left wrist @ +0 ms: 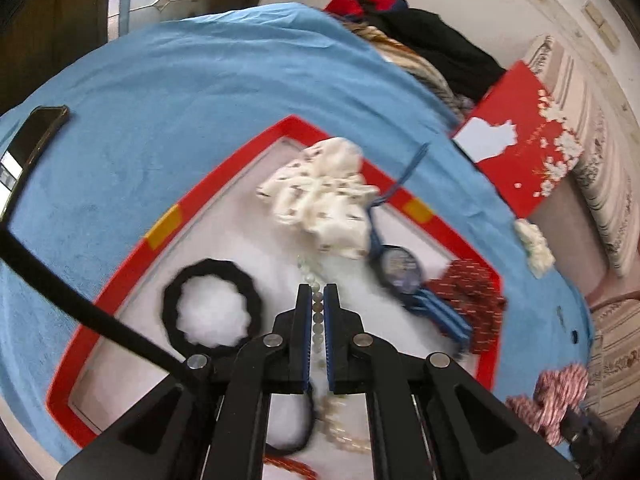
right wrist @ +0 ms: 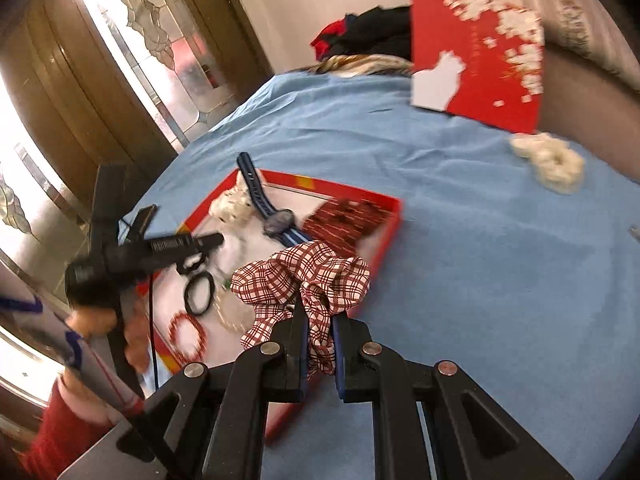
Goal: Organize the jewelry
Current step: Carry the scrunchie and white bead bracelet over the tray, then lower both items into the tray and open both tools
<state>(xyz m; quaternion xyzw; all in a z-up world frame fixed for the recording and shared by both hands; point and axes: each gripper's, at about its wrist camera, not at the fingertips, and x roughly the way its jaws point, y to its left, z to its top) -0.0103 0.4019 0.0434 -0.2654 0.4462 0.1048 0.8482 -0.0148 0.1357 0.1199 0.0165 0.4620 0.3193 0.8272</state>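
- We are holding the left gripper [left wrist: 318, 294] low over the red-rimmed tray with a white lining [left wrist: 224, 184], its jaws nearly closed around a strand of pale round beads [left wrist: 316, 280] that is running up between the blue pads
- The pale bead strand is lying on the tray lining, trailing from under the cream spotted fabric scrunchie [left wrist: 324, 196] at the far side toward the near edge
- A black ruffled hair tie [left wrist: 212, 308] is resting to the left of the beads, and a dark blue wristwatch [left wrist: 400, 270] is lying to the right, just beside a dark red patterned scrunchie [left wrist: 476, 300]
- We are clenching the right gripper [right wrist: 318, 312] on a red-and-white checked fabric scrunchie [right wrist: 304, 276], which is hanging just above the near right edge of the tray [right wrist: 384, 216]
- A second cream scrunchie [right wrist: 548, 160] is sitting on the blue cloth [right wrist: 460, 220], well apart to the far right, near the red box lid with white blossoms [right wrist: 480, 60]
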